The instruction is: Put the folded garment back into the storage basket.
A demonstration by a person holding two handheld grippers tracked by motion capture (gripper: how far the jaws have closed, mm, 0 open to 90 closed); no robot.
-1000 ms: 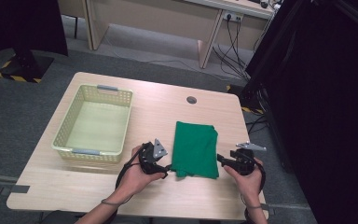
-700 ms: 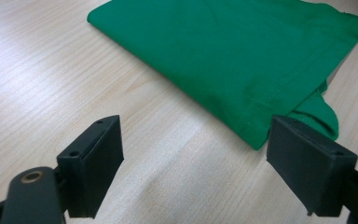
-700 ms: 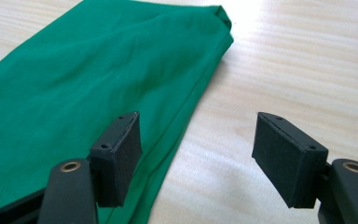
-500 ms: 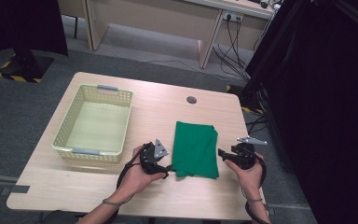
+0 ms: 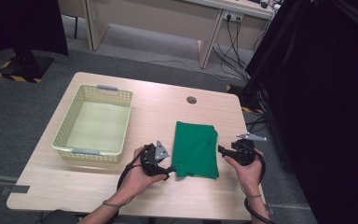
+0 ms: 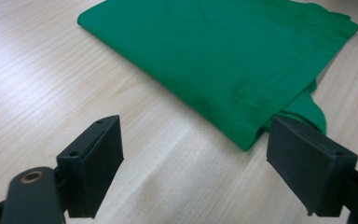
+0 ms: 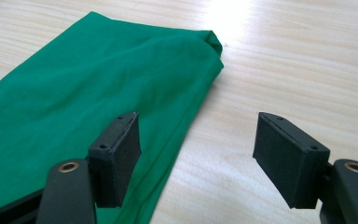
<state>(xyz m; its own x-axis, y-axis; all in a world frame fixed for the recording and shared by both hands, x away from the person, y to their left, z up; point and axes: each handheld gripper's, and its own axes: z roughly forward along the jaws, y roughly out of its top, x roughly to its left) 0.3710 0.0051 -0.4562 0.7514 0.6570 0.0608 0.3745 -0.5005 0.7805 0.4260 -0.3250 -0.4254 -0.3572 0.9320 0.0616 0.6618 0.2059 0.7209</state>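
A folded green cloth (image 5: pixel 195 149) lies flat on the wooden table (image 5: pixel 158 116), right of centre. My left gripper (image 5: pixel 169 169) sits at the cloth's near left corner, jaws open; in the left gripper view the cloth (image 6: pixel 223 56) reaches just to the right jaw and nothing is pinched. My right gripper (image 5: pixel 220 150) hovers at the cloth's right edge, pointing left, jaws open. In the right gripper view the cloth (image 7: pixel 84 107) passes under the left jaw, and bare table lies between the jaws.
A pale yellow plastic basket (image 5: pixel 93 123) with nothing in it stands on the left half of the table. A small round cable hole (image 5: pixel 191 100) sits near the far edge. Dark curtains and desks with cables stand beyond the table.
The right hand has shifted slightly; the left hand and the cloth stay where they were.
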